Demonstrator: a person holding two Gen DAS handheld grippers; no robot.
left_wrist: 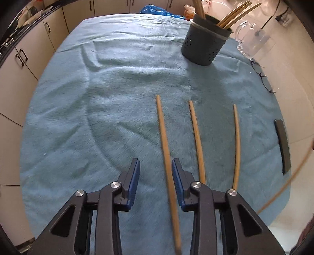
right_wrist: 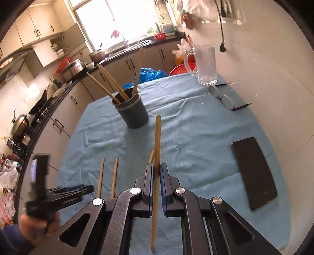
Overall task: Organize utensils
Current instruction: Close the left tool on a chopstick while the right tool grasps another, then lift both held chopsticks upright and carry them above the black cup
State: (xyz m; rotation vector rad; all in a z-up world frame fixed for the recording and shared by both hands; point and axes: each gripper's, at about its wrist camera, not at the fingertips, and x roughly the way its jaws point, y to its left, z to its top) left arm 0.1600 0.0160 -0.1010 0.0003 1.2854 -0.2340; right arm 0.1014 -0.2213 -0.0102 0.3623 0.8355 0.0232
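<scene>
Worktop [left_wrist: 82, 109] is covered by a blue towel. Far side: dark perforated holder [left_wrist: 204, 42] standing upright, several wooden chopsticks [left_wrist: 233, 14] leaning out of its mouth. Behind and right of it, a clear glass mug [right_wrist: 205, 63]. Folded spectacles [right_wrist: 225, 99] lie just in front of the mug, near the right edge of the towel. A black phone [right_wrist: 255, 173] lies flat on the towel, right side, well apart from the holder. Blue plastic bag [right_wrist: 151, 74] sits beyond the far edge. Kitchen cabinets and a stove run along the left.

Nothing stands between my tongs and the holder; open towel all the way.

Three loose chopsticks lie on the towel, roughly parallel, pointing away from me: left chopstick [left_wrist: 164, 141], middle chopstick [left_wrist: 197, 141], right chopstick [left_wrist: 237, 145].

Left tongs [left_wrist: 156, 166]: released, jaws spread, low over the towel. The left chopstick runs through the gap, close to the right-hand finger; I cannot tell whether it touches. From the right wrist view I see these tongs held in a hand [right_wrist: 37, 225] at lower left, blurred.

Right tongs [right_wrist: 156, 170]: clenched on a held chopstick [right_wrist: 157, 141], gripped partway along its length, the stick nearly upright in view and lifted above the towel, its far end pointing toward the holder.
</scene>
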